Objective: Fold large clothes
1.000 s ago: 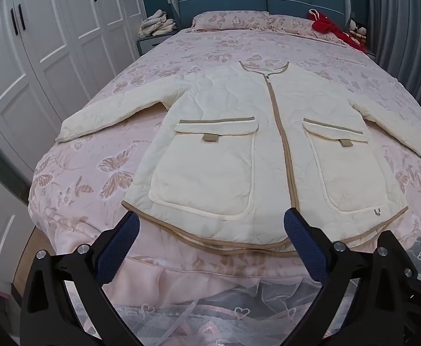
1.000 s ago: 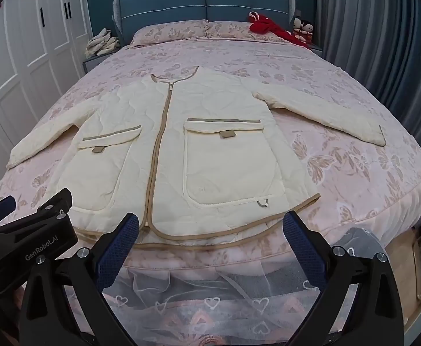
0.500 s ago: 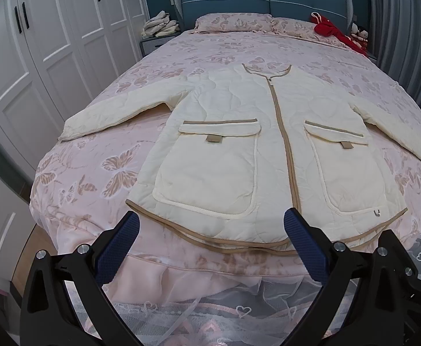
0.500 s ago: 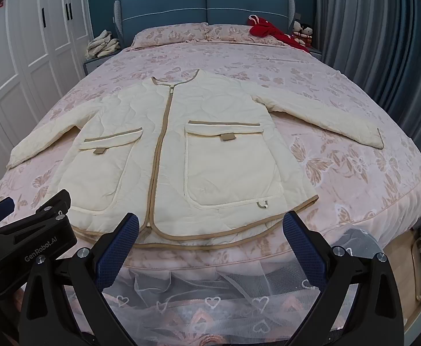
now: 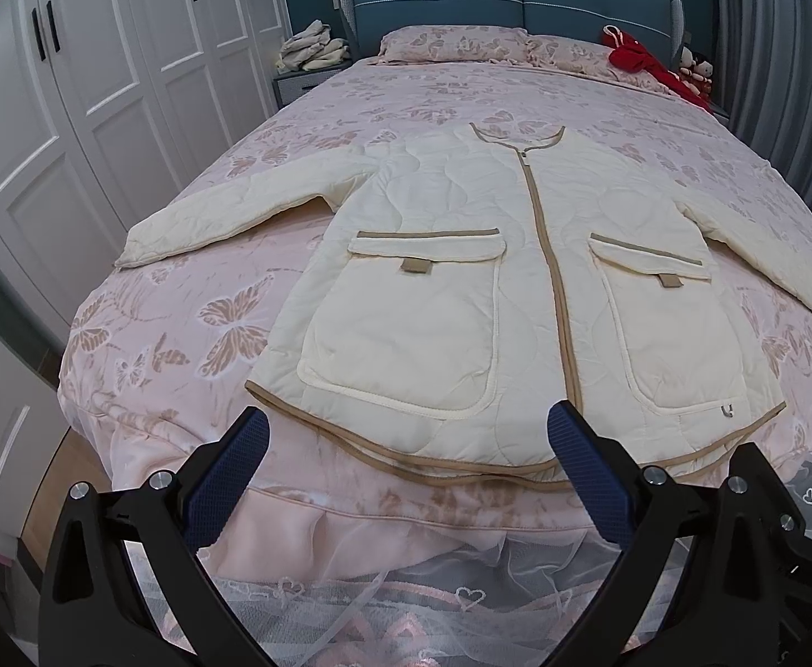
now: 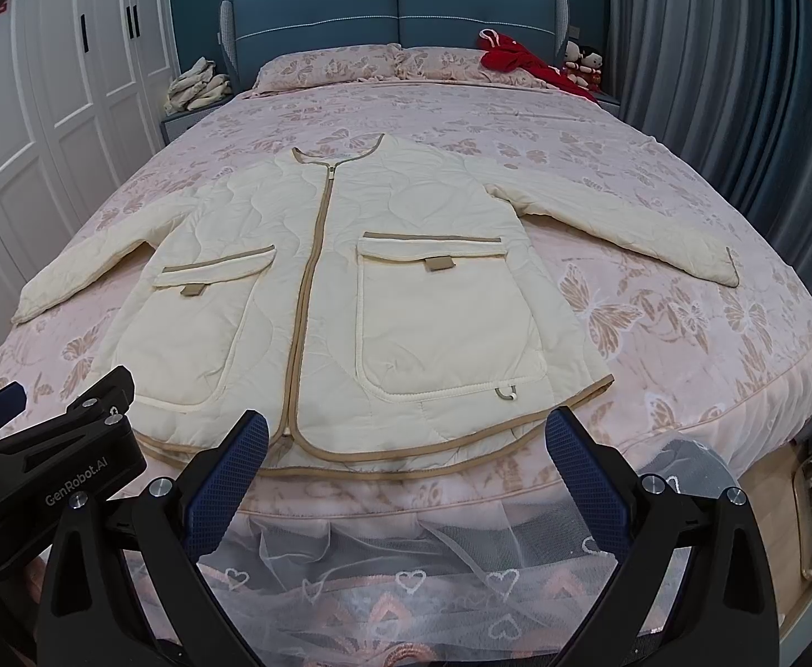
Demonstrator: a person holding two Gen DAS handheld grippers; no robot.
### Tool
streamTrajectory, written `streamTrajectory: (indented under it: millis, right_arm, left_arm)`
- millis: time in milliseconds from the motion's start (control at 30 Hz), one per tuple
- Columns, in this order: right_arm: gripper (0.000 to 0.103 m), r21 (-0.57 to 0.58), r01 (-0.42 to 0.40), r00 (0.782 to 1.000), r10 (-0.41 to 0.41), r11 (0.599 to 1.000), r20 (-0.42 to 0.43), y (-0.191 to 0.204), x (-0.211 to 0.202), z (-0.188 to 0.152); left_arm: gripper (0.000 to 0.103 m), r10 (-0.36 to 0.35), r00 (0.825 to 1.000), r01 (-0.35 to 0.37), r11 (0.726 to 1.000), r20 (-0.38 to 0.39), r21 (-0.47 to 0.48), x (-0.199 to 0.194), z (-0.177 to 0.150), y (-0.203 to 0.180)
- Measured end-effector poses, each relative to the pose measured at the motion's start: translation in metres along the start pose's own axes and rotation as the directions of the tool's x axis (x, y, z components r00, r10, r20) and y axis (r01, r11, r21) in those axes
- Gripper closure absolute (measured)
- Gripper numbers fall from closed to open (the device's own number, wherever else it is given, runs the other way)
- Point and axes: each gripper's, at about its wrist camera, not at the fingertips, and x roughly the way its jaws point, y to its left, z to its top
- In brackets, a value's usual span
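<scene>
A cream quilted jacket (image 5: 461, 255) (image 6: 350, 255) with tan trim, a zipped front and two flap pockets lies flat and face up on the pink bed (image 5: 156, 333) (image 6: 684, 333). Both sleeves spread out to the sides; its hem runs along the bed's near edge. My left gripper (image 5: 409, 439) hangs open just short of the hem, over the left half. My right gripper (image 6: 406, 439) is open too, in front of the hem's right half. Neither touches the cloth. The left gripper's body (image 6: 44, 461) shows at the right wrist view's lower left.
White wardrobe doors (image 5: 72, 111) line the left side, grey curtains (image 6: 739, 83) the right. A nightstand with folded cloths (image 5: 311, 50) stands by the blue headboard (image 6: 395, 5). Red cloth (image 6: 517, 58) and dolls sit near the pillows. Lace bed skirt (image 6: 406, 567) hangs below the edge.
Both views have shifted slightly: the jacket sits a little lower and closer in frame than a second ago. The jacket itself has not moved, and both grippers stay open.
</scene>
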Motion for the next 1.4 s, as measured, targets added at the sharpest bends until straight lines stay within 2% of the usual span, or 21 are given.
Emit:
streamTrajectory:
  millis: [1400]
  right_arm:
    - [0.005, 0.002, -0.001, 1.000, 0.001, 1.000, -0.004, 0.0029, -0.0003, -0.0011]
  left_arm:
    - [0.005, 0.002, 1.000, -0.002, 1.000, 0.001, 0.002, -0.0008, -0.0014, 0.0006]
